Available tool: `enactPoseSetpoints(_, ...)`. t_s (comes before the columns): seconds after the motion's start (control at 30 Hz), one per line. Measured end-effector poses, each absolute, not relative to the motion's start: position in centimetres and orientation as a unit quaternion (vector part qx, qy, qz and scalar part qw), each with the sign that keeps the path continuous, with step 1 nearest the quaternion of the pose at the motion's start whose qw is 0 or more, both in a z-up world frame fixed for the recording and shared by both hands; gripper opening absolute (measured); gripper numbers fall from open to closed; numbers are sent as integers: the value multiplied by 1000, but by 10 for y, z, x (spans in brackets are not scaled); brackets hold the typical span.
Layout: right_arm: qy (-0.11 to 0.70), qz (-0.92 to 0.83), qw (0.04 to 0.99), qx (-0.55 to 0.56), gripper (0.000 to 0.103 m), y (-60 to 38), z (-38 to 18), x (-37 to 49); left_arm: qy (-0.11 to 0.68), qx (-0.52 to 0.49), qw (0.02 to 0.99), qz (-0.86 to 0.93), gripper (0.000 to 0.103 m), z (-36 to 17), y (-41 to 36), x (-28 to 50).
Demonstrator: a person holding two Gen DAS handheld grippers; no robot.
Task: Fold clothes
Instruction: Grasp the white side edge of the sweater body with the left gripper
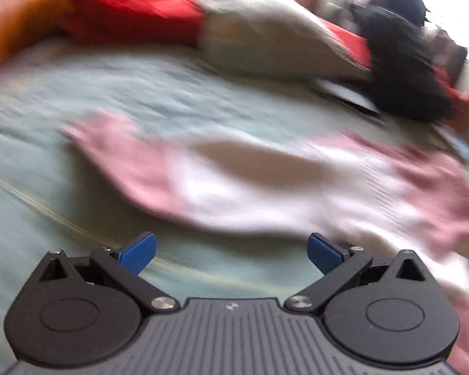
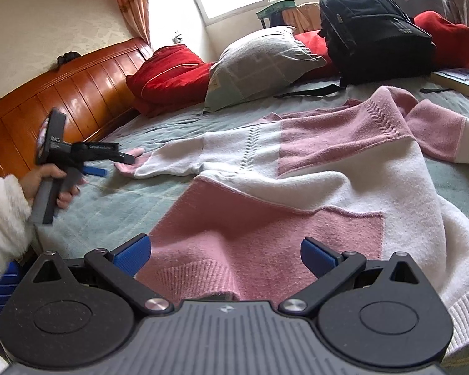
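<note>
Sunlit bedroom: a pale green bedspread (image 2: 115, 200) covers the bed below a wooden headboard (image 2: 62, 93), with red cushions (image 2: 168, 78), a grey pillow (image 2: 259, 62) and a black backpack (image 2: 375, 37) far beyond the jaws. A pink-and-white sweater (image 2: 297, 172) lies flat, hem between the right gripper (image 2: 225, 254)'s spread jaws, collar pointing away. The left gripper (image 1: 231, 253), jaws also spread, sits just short of a sleeve.
</note>
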State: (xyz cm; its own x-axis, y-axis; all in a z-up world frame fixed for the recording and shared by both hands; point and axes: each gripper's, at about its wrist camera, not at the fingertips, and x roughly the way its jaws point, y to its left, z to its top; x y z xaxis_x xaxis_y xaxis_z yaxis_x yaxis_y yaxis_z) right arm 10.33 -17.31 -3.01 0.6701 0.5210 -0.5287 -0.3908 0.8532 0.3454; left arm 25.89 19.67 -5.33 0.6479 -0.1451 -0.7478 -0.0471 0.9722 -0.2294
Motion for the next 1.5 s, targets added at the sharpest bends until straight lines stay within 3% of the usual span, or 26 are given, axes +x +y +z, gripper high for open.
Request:
enactPoseSetpoints(0.27,319,255,907,97,103,-174,-32,102,430,-187,872,-141,102,-91,143,270)
enactPoseSetpoints(0.8,334,245,903,117,103,-184,-46,107,359,-413,820,-170,102,-117,164,316)
enactPoseSetpoints(1.2,341,231,904,113,103,-189,-51,108,350,-439,816,-135,99,-104,166,353)
enactPoseSetpoints(1.5,342,220,907,110,103,-197,-55,110,355,-419,833,-68,84,-85,194,383)
